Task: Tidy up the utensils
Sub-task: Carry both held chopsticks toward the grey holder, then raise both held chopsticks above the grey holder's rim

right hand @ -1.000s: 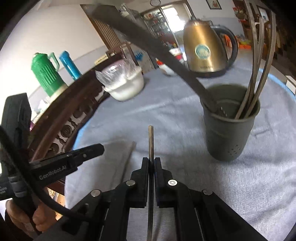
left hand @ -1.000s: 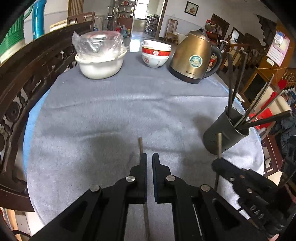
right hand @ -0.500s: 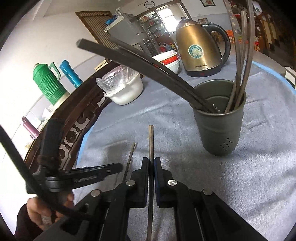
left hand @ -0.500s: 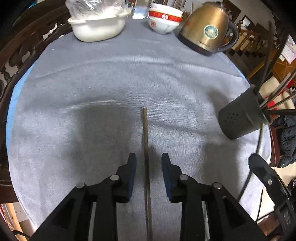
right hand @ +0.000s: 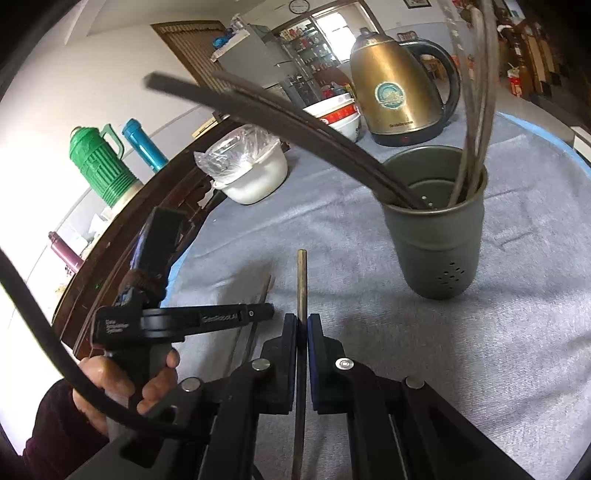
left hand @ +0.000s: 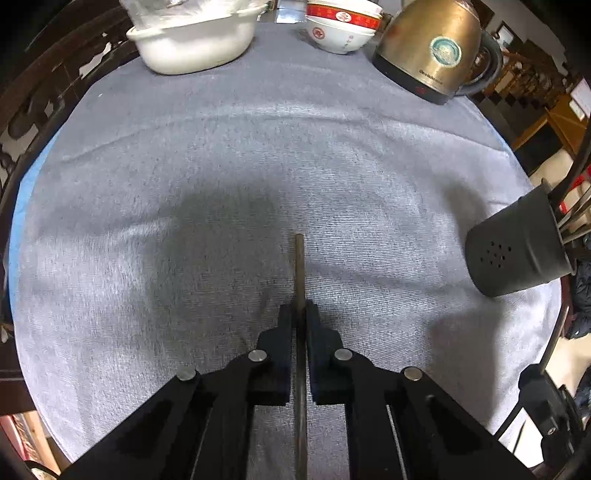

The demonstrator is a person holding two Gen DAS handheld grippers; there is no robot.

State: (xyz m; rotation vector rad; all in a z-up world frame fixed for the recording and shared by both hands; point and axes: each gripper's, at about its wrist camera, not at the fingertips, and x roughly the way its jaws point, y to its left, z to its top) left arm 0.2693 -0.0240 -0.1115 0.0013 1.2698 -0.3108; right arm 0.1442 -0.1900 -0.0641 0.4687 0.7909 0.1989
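Note:
A dark chopstick [left hand: 300, 269] lies on the grey cloth and my left gripper [left hand: 299, 312] is shut on it, low at the cloth. My right gripper [right hand: 302, 323] is shut on another chopstick [right hand: 301, 280] and holds it above the cloth, left of the dark green utensil cup [right hand: 439, 236]. The cup holds several chopsticks; it also shows in the left wrist view [left hand: 517, 251] at the right edge. In the right wrist view the left gripper [right hand: 258, 314] sits over its chopstick [right hand: 263, 291].
A gold kettle [left hand: 432, 48], stacked red-and-white bowls [left hand: 340, 26] and a white bowl with a plastic bag [left hand: 195, 37] stand at the table's far side. A carved wooden chair back [right hand: 122, 251] runs along the left edge. Green and blue flasks [right hand: 99, 166] stand beyond it.
My left gripper dropped to the cloth, opened around the lying chopstick, then closed on it. My right gripper kept its chopstick and shifted slightly nearer the cup.

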